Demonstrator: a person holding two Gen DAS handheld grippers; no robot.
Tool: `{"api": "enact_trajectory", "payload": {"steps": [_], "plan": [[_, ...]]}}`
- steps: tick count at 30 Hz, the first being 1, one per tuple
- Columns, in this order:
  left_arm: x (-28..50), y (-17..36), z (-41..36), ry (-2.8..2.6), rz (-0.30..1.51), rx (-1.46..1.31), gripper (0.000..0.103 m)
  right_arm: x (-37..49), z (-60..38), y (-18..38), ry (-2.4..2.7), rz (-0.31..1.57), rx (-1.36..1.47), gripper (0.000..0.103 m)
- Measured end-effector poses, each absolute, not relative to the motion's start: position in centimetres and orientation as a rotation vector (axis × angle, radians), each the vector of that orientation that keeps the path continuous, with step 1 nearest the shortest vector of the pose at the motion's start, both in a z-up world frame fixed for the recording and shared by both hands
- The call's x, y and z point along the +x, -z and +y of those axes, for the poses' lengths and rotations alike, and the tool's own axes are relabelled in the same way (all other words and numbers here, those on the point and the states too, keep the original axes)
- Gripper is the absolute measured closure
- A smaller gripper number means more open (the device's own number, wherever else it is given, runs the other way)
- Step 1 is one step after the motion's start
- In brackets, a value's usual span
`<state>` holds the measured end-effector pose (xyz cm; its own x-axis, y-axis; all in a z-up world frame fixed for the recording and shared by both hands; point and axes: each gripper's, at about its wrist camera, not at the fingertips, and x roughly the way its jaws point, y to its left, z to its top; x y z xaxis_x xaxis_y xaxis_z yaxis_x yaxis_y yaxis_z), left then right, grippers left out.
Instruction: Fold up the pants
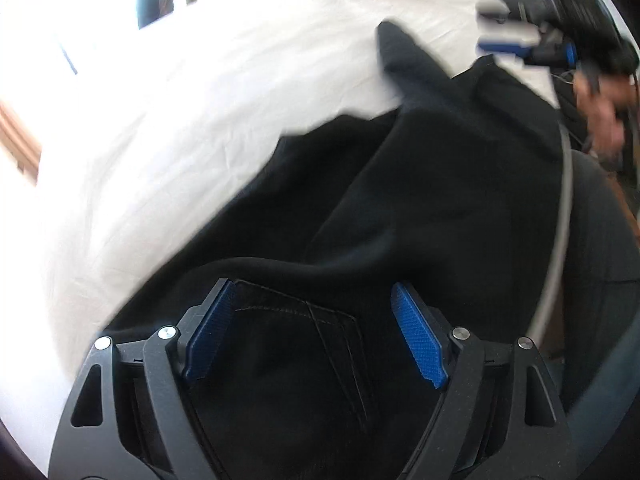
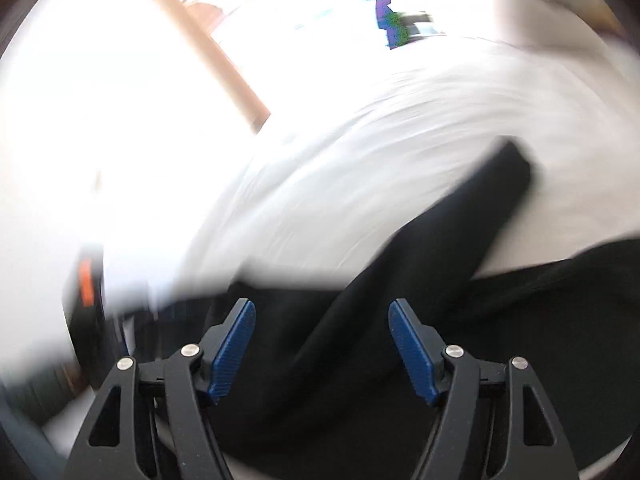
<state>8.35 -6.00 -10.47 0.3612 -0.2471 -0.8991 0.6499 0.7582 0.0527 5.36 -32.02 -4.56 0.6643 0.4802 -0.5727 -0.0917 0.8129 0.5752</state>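
You have a white bed sheet [image 1: 224,120] covering the work surface, creased and brightly lit. Beyond its far edge you see a pale wooden post [image 2: 212,52], set at a slant in the right wrist view. A grey cable [image 1: 560,216] runs along the sheet's right side.

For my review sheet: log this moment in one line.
left gripper: open over black pants | right gripper: open, empty | white sheet
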Motion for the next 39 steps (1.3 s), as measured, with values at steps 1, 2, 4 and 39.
{"api": "enact_trajectory", "payload": {"steps": [1,2,4,39], "plan": [[9.4,11.6,-6.0,0.584,1.099,0.421,0.023,6.8,-33.7,4.7,-0.305,0.776,0.612,0.030],[9.9,12.3,-5.9,0.568,1.110,0.405,0.023,8.2,-36.4,5.7,-0.256,0.781,0.708,0.030],[10.0,12.6,-6.0,0.552,1.087,0.398,0.022,10.6,-40.2,7.7,-0.205,0.797,0.871,0.030],[9.0,13.4,-6.2,0.546,1.065,0.387,0.018,12.7,-47.2,6.5,0.127,0.762,0.829,0.094]]}}
